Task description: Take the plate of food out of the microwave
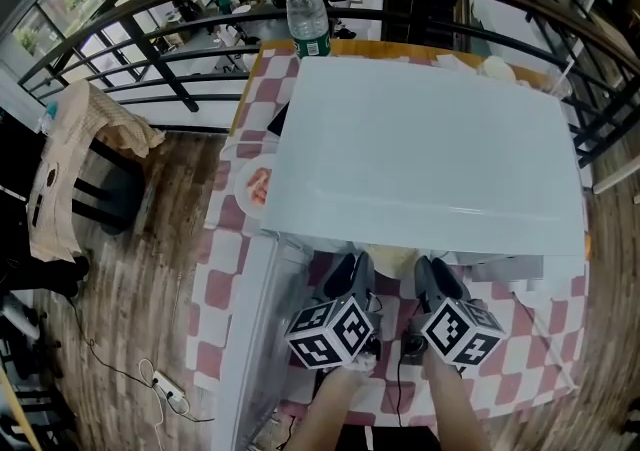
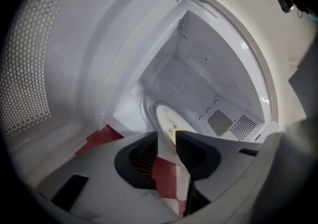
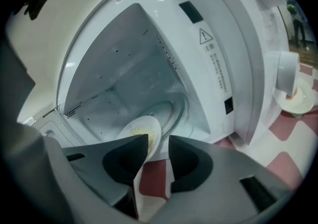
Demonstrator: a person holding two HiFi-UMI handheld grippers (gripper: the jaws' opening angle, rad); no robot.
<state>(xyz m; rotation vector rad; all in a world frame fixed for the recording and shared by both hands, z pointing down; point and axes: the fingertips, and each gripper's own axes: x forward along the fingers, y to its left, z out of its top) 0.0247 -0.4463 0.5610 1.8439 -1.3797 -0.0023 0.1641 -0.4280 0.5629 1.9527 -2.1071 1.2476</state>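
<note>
The microwave [image 1: 430,159] wears smooth white paint with a soft sheen, and its cavity is glossier (light streaks the walls). The plate [image 3: 141,133] looks like glazed ceramic. The checked cloth [image 1: 212,304] beneath looks matt. The floor [image 1: 130,289] is dark wood, the bottle [image 1: 307,9] clear plastic.

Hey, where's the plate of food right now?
In both gripper views the plate of food sits on the turntable inside the open microwave, just ahead of the left claw and the right claw.
</note>
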